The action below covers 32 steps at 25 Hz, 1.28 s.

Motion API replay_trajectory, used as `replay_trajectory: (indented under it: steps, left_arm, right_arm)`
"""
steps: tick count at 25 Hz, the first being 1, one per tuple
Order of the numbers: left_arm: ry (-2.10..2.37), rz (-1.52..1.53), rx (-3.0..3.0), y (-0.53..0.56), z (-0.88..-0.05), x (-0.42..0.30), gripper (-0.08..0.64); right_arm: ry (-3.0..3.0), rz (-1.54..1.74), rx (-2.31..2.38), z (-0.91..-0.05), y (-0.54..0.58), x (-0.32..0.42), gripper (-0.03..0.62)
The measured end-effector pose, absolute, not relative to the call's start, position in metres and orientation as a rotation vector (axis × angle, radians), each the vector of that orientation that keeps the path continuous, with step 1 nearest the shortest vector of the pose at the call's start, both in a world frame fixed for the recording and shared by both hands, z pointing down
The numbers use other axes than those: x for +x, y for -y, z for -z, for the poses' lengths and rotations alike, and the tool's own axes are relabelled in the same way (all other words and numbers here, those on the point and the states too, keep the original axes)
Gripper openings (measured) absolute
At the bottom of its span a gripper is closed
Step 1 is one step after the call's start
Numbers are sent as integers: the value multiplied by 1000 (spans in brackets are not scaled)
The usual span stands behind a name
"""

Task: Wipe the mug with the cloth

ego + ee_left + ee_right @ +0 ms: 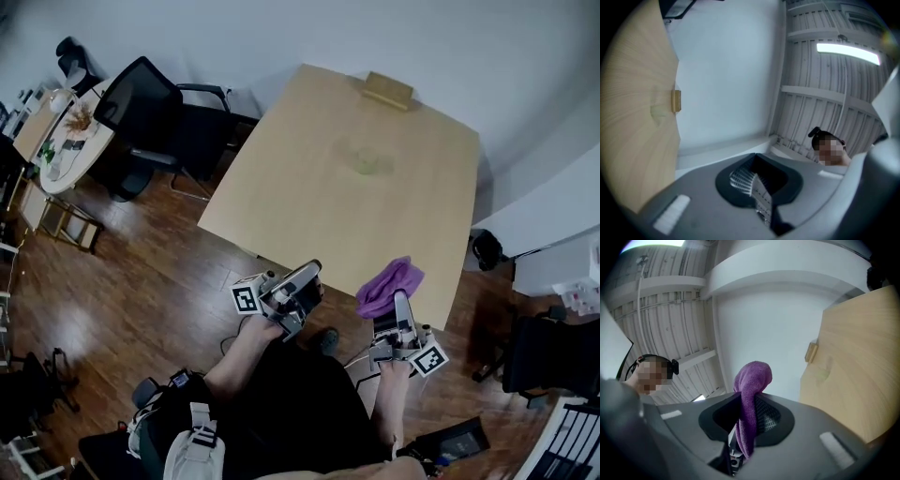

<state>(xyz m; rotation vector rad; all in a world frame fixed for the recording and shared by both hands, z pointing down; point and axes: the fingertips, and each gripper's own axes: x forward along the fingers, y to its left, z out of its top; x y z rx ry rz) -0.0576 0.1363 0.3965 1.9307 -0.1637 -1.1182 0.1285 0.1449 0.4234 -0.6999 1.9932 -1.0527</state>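
Note:
My right gripper (401,305) is shut on a purple cloth (387,285), which bunches up above the jaws over the near right edge of the light wooden table (281,187). In the right gripper view the cloth (752,390) hangs pinched between the jaws of that gripper (747,416). My left gripper (302,284) hovers off the table's near edge, shut with nothing in it, and its closed ribbed pads (749,180) show in the left gripper view. A small, blurred pale green thing (364,162), perhaps the mug, stands mid-table, far from both grippers.
A small wooden block (388,90) lies at the table's far edge. A black office chair (141,103) and a cluttered round table (66,131) stand to the left on the wood floor. Another dark chair (553,356) is at the right. The person's legs are below.

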Motion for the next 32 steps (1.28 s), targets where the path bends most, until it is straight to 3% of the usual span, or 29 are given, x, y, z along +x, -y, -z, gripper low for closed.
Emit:
replay_trajectory:
  steps: [32]
  left_arm:
    - [-26, 1137, 1978, -151, -362, -66, 2]
  right_arm:
    - [-2101, 915, -735, -392, -169, 81, 67]
